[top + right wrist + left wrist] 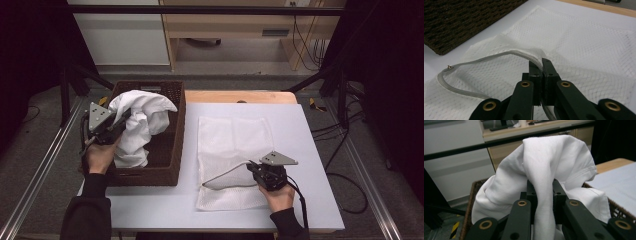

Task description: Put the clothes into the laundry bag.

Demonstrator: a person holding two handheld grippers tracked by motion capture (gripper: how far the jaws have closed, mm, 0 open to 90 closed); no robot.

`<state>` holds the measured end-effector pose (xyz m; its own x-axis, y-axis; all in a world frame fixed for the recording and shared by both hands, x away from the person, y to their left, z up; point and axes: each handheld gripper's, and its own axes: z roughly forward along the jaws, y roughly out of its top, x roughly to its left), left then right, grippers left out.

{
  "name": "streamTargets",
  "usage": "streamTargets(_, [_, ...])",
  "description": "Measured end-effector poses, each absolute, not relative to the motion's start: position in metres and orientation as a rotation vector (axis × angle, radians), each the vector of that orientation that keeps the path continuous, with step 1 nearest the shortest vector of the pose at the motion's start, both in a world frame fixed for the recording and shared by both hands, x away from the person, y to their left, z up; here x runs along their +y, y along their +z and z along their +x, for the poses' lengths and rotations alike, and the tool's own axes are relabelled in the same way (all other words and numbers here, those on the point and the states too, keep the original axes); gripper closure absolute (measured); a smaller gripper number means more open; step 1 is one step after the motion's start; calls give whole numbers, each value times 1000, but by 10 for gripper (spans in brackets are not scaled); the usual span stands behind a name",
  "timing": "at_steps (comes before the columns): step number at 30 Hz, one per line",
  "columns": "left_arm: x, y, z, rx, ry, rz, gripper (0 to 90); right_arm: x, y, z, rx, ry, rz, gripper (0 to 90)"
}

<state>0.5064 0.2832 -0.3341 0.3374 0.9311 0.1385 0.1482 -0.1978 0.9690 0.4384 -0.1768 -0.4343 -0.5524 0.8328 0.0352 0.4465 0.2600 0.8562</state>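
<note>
White surface (310, 150) lay bare beyond the right tool (255, 169), which pinched the mesh bag (232, 145)'s zipper edge open. Left tool (122, 121) clamped a white cloth (140, 117) above the basket (172, 150).

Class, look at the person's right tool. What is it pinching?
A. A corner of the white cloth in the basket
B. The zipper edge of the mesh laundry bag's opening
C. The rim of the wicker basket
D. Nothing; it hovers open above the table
B: the right tool has its jaws shut on the zipper edge of the mesh laundry bag, lifting the mouth open above the table.
</note>
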Motion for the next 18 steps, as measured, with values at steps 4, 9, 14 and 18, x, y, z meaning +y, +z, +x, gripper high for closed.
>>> streamTargets(4, [281,-317,498,968,1011,1543,801,-176,-434,438,2112,1221,1165,878])
streamTargets(9, [277,-300,491,934,1021,1507,802,-176,-434,438,2111,1223,1164,878])
streamTargets(14, [269,-286,485,891,1025,1475,802,-176,-434,438,2111,1225,1167,878])
streamTargets(18, [263,-274,480,856,1027,1450,801,-176,-434,438,2110,1224,1164,878])
